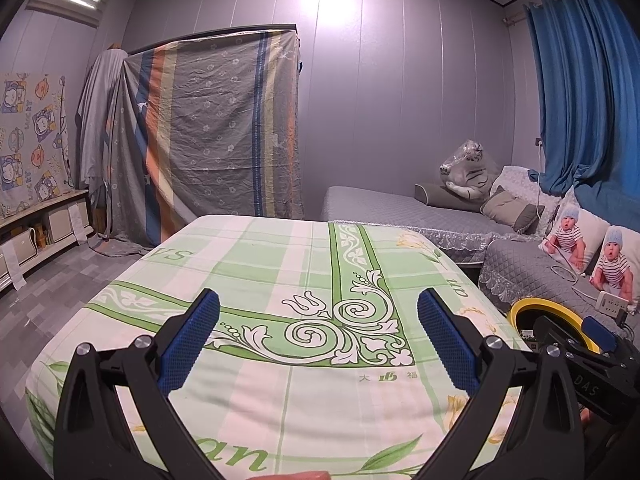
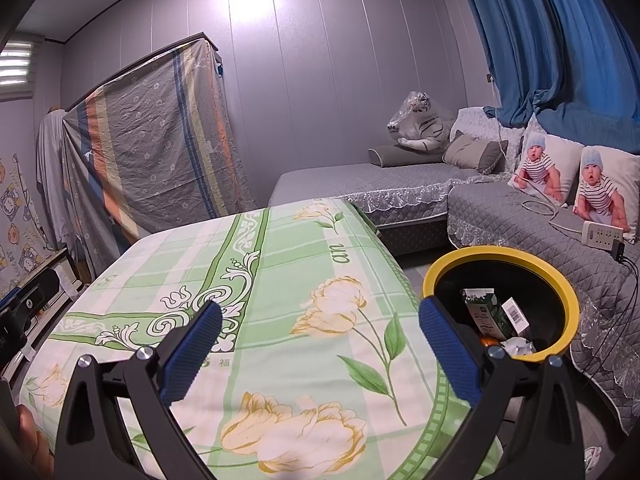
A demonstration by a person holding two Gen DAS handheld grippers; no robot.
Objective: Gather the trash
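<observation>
Standing just beside the cloth-covered table [image 2: 280, 280], the yellow-rimmed bin [image 2: 560, 280] already holds the trash: a green carton [image 2: 482, 312] and crumpled paper [image 2: 520, 346]. Both the left gripper [image 1: 318, 336] and right gripper [image 2: 320, 346] gape wide and empty, seemingly finished.

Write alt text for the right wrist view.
The open right claw hovers empty over a table draped in a green floral cloth. To its right stands a yellow-rimmed bin holding a green carton and other trash, before a grey sofa.
</observation>
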